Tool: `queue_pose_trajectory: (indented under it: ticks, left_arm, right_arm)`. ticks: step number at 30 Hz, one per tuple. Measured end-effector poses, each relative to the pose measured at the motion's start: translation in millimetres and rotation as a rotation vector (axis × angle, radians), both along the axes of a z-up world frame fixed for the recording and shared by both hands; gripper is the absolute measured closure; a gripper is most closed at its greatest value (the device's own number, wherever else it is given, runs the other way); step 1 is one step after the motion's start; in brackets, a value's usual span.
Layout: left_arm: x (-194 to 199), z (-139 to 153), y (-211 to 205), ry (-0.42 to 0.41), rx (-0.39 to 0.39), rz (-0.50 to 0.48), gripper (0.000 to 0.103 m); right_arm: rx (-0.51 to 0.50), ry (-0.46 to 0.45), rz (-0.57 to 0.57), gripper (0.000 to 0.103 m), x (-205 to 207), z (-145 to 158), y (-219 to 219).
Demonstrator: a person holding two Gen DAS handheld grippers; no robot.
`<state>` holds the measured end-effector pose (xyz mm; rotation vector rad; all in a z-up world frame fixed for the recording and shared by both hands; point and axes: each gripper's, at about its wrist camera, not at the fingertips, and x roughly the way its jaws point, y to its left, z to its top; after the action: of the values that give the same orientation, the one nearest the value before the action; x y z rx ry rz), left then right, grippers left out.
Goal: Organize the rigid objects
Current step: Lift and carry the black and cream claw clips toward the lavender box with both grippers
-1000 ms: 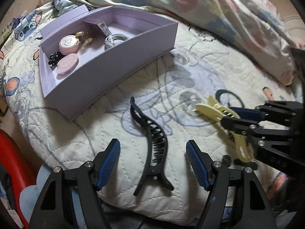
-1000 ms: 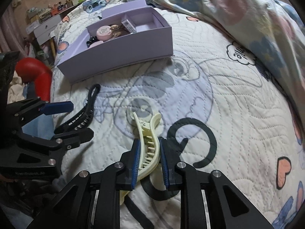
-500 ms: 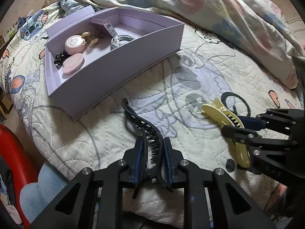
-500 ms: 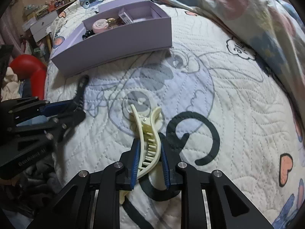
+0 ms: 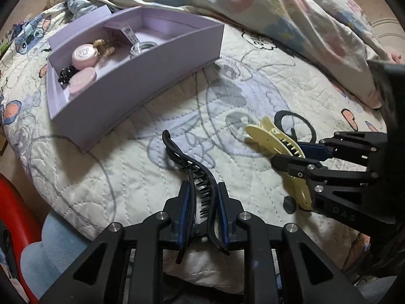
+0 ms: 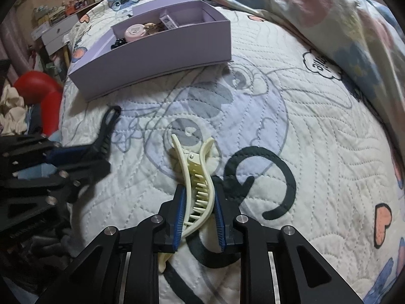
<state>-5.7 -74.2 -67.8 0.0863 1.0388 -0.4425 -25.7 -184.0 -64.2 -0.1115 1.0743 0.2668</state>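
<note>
On the cartoon-print quilt, my left gripper (image 5: pixel 202 188) is shut on a black hair claw clip (image 5: pixel 195 167), with the pads pressing its two sides near the hinge. To the right, my right gripper (image 5: pixel 295 153) is shut on a pale yellow claw clip (image 5: pixel 268 134). In the right wrist view the yellow clip (image 6: pixel 192 162) stands between the blue pads of my right gripper (image 6: pixel 198 190). The black clip (image 6: pixel 108 124) and left gripper (image 6: pixel 83 157) are at the left. A lilac box (image 5: pixel 141 76) lies beyond, holding pink round tins (image 5: pixel 84 53) and small accessories.
A crumpled floral blanket (image 5: pixel 278 12) lies along the far and right side of the bed. The quilt's edge drops off close in front of both grippers. A red object (image 6: pixel 38 88) sits off the bed to the left, with a cluttered shelf (image 6: pixel 63 15) behind it.
My left gripper went from wide open around the black clip to shut on it. The right gripper stayed shut on the yellow clip.
</note>
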Motion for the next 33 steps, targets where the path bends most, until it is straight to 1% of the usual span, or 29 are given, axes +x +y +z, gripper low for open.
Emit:
queue_pose_trajectory:
  ticks: [5, 8, 11, 13, 15, 19, 25, 29, 33]
  left_arm:
    - [2, -4, -4, -0.003, 0.016, -0.027, 0.083]
    - [0, -2, -3, -0.019, 0.010, -0.027, 0.083]
    - [-2, 1, -6, -0.037, 0.028, -0.039, 0.083]
    - [-3, 3, -5, -0.034, 0.029, -0.043, 0.083]
    - [-4, 5, -2, -0.031, 0.018, -0.033, 0.083]
    - [-5, 8, 7, -0.020, 0.010, 0.000, 0.083]
    - [-9, 16, 19, -0.036, 0.011, 0.040, 0.083]
    - [-9, 21, 27, -0.044, 0.014, 0.067, 0.083]
    - [-11, 26, 36, -0.060, 0.015, 0.095, 0.083]
  right_arm:
    - [0.005, 0.001, 0.010, 0.082, 1, 0, 6]
    - [0.023, 0.000, 0.018, 0.082, 3, 2, 9]
    - [0.030, -0.002, 0.037, 0.082, 4, 4, 14]
    - [0.045, -0.002, 0.050, 0.082, 4, 5, 18]
    - [0.065, 0.005, 0.068, 0.082, 5, 4, 23]
    - [0.067, 0.003, 0.092, 0.082, 8, 5, 31]
    - [0.076, -0.004, 0.124, 0.082, 10, 9, 40]
    - [0.110, -0.012, 0.148, 0.082, 10, 14, 45]
    - [0.113, -0.027, 0.171, 0.082, 11, 19, 53]
